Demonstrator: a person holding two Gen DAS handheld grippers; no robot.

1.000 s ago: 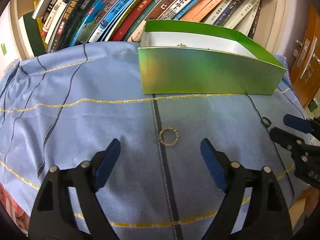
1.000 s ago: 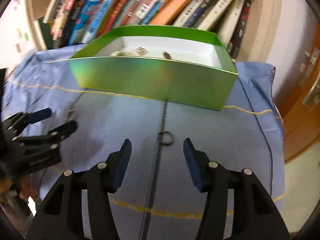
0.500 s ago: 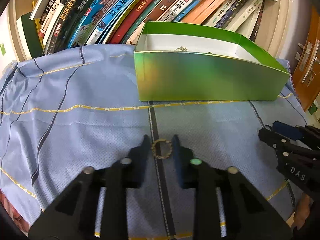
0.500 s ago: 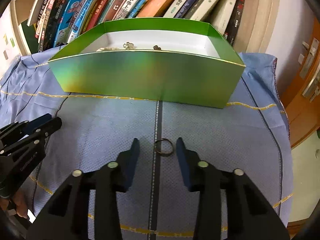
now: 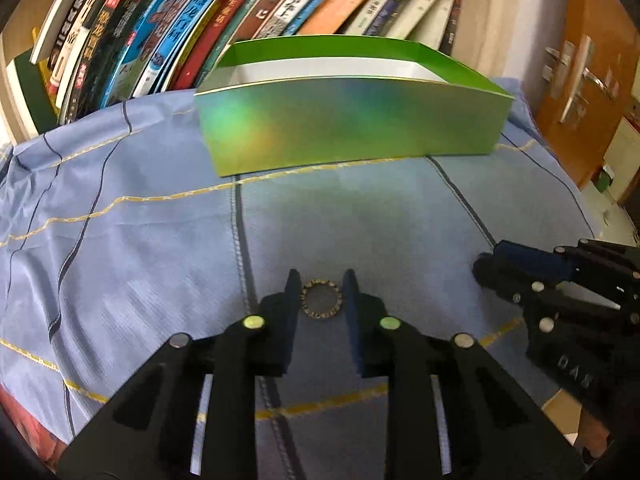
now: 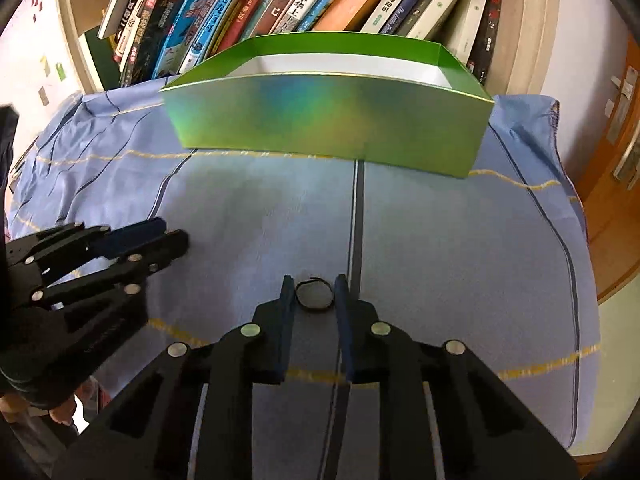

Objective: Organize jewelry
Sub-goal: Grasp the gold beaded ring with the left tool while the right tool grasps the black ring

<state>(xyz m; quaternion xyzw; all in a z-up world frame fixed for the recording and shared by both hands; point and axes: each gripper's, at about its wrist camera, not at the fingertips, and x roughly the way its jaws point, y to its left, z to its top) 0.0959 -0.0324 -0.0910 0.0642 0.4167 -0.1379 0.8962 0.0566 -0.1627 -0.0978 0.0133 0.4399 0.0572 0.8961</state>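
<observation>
Gold ring (image 5: 322,298) between opening left hand-held gripper (image 5: 322,280) pads, tilted down

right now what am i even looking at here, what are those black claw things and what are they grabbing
These are two hand-held grippers, each carried by a person, with a camera looking along its two fingers. One picture comes from the left one, the other from the right.

The left hand-held gripper has a gold beaded ring between its fingers; its jaws are opening slightly. The right hand-held gripper brackets a thin dark ring; whether its pads press the ring is hard to tell.

Everything lies on a blue cloth. Behind stands a green box, open on top, with a row of books at the back.
</observation>
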